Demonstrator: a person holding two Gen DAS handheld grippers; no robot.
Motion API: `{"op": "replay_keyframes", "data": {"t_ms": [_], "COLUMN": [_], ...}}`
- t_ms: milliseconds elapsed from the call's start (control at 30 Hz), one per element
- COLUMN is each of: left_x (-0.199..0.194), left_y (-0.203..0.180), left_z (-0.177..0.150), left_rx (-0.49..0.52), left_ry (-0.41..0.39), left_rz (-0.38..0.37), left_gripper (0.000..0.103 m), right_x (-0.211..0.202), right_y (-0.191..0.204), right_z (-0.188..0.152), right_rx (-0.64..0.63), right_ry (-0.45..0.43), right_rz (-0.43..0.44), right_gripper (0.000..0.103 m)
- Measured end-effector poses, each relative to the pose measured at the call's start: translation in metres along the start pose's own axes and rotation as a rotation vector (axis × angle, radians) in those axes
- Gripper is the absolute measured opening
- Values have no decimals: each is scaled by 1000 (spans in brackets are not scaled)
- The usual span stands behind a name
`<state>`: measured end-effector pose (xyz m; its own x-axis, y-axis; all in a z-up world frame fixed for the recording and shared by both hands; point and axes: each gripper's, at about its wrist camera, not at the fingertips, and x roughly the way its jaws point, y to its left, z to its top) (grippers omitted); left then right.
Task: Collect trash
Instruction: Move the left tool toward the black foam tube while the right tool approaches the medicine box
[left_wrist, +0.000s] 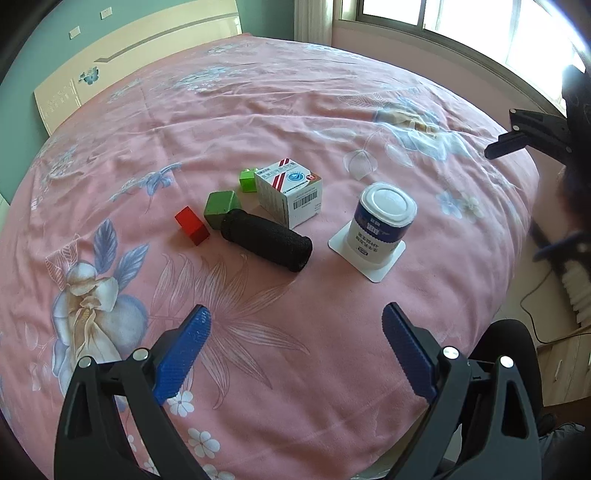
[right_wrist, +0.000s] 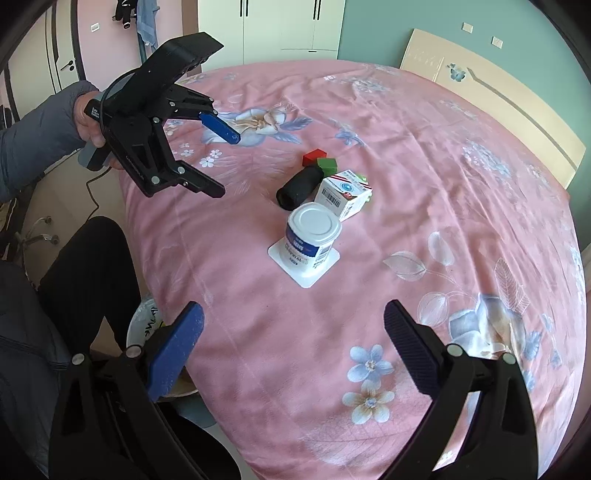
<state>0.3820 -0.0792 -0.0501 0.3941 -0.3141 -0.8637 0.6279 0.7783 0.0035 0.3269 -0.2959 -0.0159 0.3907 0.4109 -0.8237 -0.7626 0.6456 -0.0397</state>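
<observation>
A home bedroom: wide bed (left_wrist: 258, 110) under pink floral bedspread, cream headboard (left_wrist: 147, 48), white wardrobe doors (right_wrist: 280, 26), window (left_wrist: 461, 22) beside the bed's far edge.

Bare bedspread (left_wrist: 295, 332) ahead of both tongs; cup (left_wrist: 382, 221) stands apart, carton (left_wrist: 291, 192), roll (left_wrist: 266, 238), blocks (left_wrist: 219, 208) crowded.

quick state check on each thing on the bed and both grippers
yogurt cup: upside down on its flat rim
medicine box: closed, on its side
black roll: lying down
red block: lying loose
dark green block: against the roll's end
left gripper: open, empty
right gripper: open, empty
</observation>
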Motion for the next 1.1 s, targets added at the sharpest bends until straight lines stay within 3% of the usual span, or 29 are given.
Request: {"op": "replay_keyframes", "data": {"t_ms": [333,500,633,1100], "left_x": [38,44,50,70], "left_y": [16,19,25,38], "left_z": [23,27,28,51], "left_rx": [-11,43,80,187], "left_ry": [39,34,47,51], "left_rz": [-29,-81,-143,-185], "left_gripper": [95,95,95,95], "right_x": [34,52,71,117], "right_y": [-63,-82,-88,-92], "right_z": [40,58,68,93], "right_rx": [-2,-15,-38,-131], "right_ry": [32,38,61,133], "right_rz": [23,74,101,166], "right_gripper": [96,96,96,96]}}
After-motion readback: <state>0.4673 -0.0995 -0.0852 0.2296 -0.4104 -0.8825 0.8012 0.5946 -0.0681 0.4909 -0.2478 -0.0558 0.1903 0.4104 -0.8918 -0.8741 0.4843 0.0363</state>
